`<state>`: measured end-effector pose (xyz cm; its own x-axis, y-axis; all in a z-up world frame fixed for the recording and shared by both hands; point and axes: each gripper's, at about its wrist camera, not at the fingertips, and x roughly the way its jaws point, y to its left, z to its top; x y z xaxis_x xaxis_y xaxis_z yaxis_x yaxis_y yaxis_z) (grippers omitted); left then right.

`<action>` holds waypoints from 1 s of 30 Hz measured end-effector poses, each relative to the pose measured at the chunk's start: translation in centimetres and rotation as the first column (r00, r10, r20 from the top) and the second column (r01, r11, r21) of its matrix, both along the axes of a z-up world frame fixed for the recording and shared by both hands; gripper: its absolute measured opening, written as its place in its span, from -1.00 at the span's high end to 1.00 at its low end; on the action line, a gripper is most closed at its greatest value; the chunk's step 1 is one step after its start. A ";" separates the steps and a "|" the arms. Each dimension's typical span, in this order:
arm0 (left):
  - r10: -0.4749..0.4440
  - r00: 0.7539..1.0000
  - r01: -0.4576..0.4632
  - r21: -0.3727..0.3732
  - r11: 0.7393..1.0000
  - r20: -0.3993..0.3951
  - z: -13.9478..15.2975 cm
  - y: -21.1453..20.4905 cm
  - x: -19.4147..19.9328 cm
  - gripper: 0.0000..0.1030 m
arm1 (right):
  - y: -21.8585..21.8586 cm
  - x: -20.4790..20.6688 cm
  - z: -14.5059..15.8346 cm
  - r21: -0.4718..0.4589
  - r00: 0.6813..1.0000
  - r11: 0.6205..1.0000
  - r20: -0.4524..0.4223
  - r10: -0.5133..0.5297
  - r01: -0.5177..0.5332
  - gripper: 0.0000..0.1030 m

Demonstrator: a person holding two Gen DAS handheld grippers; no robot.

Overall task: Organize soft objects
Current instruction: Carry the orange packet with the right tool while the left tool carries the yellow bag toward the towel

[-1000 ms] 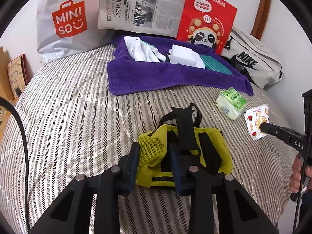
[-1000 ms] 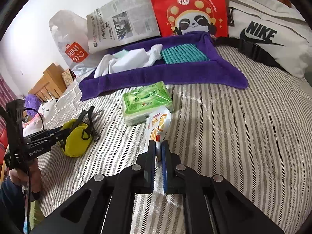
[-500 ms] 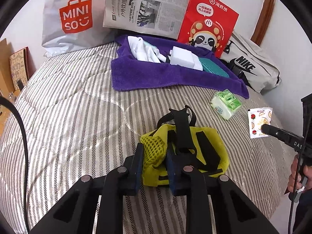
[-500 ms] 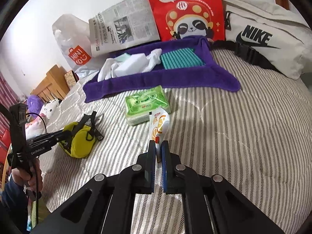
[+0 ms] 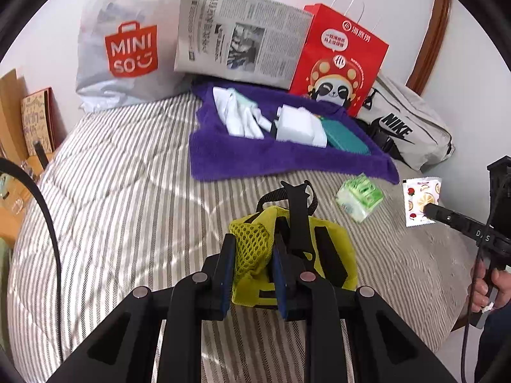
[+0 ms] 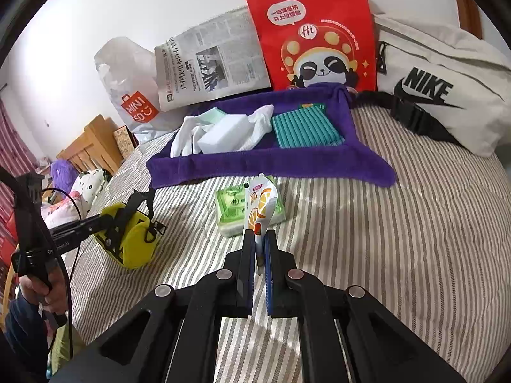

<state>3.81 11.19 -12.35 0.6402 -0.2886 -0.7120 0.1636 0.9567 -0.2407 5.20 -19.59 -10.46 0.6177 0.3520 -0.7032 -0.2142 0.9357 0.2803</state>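
While clamped in left gripper [image 5: 252,266], yellow pouch [image 5: 322,249], wipes packet [image 6: 260,206] pinched by right gripper [image 6: 260,257]

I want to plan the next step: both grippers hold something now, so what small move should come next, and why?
Probably carry the fruit-print packet, pinched in the right gripper, forward over the green tissue pack to the purple towel, where the soft things already lie. The left gripper holds the yellow pouch farther back.

Striped bedspread [image 5: 121,172]; MINISO bag [image 5: 127,44], newspaper [image 5: 236,48], red panda bag [image 6: 316,32] against wall (upright); Nike bag [image 6: 440,83] beside.
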 end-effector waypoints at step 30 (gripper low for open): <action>-0.029 0.994 0.030 -0.013 0.999 0.101 5.2 -1.5 10.4 0.60 | 0.1 11.5 2.4 -0.036 0.999 0.999 0.050 -0.013 0.015 0.89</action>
